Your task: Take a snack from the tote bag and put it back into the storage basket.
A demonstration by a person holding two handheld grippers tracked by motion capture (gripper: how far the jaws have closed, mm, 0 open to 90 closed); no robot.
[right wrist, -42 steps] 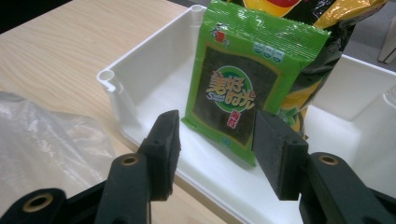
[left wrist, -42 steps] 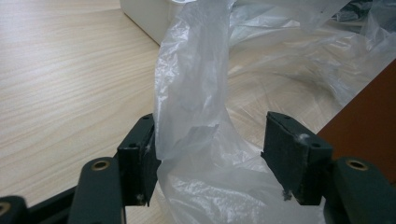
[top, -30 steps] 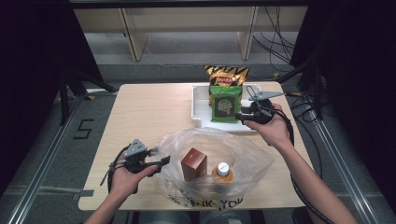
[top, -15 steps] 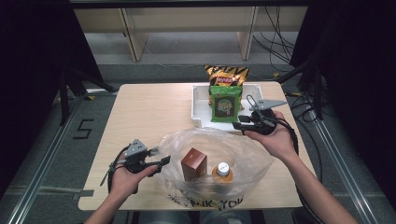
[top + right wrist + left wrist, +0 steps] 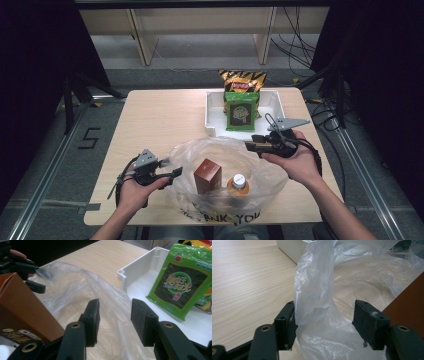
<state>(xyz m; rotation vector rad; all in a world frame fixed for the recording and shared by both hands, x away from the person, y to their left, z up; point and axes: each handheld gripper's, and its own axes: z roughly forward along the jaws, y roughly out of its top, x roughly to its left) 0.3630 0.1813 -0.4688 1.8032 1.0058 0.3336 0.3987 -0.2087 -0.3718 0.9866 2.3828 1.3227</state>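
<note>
The clear plastic bag [image 5: 225, 170] lies at the counter's [image 5: 165, 115] near edge, holding a brown box [image 5: 207, 175] and a bottle [image 5: 239, 184]. The right tongs [image 5: 252, 145], jaws parted with nothing between them, hover at the bag's right rim, nearer the white tray [image 5: 212, 112]. The left tongs [image 5: 324, 325] straddle the bag's left rim film, not visibly pinching it.

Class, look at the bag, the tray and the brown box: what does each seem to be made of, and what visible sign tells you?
Bag: thin clear plastic film, glossy; it crinkles and shows the table through it.
Tray: white, smooth rigid walls, probably moulded plastic.
Brown box: likely printed cardboard, with sharp folded edges.
</note>
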